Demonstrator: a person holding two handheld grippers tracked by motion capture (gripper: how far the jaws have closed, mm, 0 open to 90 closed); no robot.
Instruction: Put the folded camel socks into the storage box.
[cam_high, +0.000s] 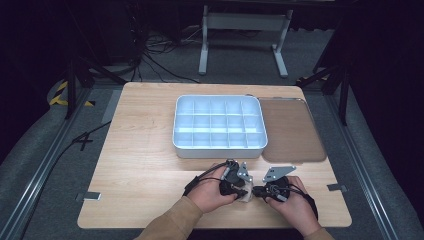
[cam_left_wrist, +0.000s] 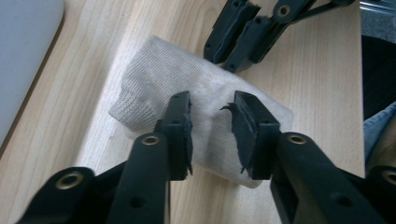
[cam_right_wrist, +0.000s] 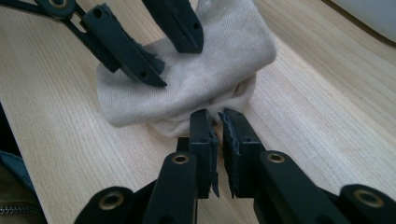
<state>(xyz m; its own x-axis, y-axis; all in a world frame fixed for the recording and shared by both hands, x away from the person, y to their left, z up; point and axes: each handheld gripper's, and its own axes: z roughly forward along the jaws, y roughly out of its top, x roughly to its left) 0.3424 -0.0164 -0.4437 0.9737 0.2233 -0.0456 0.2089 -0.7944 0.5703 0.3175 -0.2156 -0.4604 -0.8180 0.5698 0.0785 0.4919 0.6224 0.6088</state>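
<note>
A: Near bench (cam_high: 150, 165) edge: folded beige cloth (cam_high: 246, 196) lies flat between both hands. Left tool (cam_left_wrist: 212, 109) hangs parted over its middle, pads clear of the fabric. Right tool (cam_right_wrist: 218, 122) is pinched nearly shut on the cloth's near fold.

B: Risk?

A: With only 1 grip, my guess is the fold slips out or the bundle unrolls when lifted. The left tool could snag the weave.

B: Farther back?

A: White divided tray (cam_high: 218, 148), brown lid (cam_high: 292, 130) beside it.

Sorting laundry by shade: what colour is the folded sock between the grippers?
Off-white, a pale beige rib knit; the sock shows best in the left gripper view.
</note>
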